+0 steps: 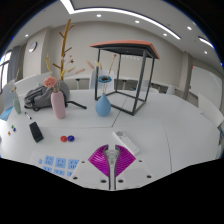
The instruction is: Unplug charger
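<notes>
Closing on a small white block between them, which I am taking for the charger (113,157), the fingers (100,160) are pressing its flat sides just beside the power strip (56,164) on the table (165,130); it is looking light, rigid and smooth, probably slippery.

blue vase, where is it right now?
In the gripper view the blue vase stands on the white table, well beyond the claw, between the pink vase on its left and the black frame stand on its right.
</notes>
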`<move>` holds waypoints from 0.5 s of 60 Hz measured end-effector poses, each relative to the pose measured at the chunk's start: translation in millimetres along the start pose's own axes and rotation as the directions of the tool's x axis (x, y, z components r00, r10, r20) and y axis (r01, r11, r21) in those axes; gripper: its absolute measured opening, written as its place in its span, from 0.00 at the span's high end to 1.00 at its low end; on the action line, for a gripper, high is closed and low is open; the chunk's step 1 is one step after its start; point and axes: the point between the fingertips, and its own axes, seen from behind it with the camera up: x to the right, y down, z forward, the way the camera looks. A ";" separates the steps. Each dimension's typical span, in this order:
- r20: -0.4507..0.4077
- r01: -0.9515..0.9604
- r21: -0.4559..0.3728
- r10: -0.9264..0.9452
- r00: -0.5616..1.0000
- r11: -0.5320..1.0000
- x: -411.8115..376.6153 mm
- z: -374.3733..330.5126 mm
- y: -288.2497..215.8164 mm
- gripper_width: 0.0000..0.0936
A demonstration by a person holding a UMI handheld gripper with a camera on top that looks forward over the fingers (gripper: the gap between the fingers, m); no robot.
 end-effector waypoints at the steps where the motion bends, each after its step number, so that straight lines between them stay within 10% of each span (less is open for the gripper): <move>1: -0.001 0.003 -0.012 -0.003 1.000 1.000 4.1 3.1 6.7 0.94; 14: 0.018 0.018 -0.133 -0.016 1.000 0.991 19.3 30.8 64.2 0.75; 22: 0.004 -0.007 -0.178 0.008 1.000 0.984 24.0 22.7 66.9 0.07; 30: 0.027 0.004 -0.156 0.000 1.000 0.988 20.1 -26.6 39.2 0.09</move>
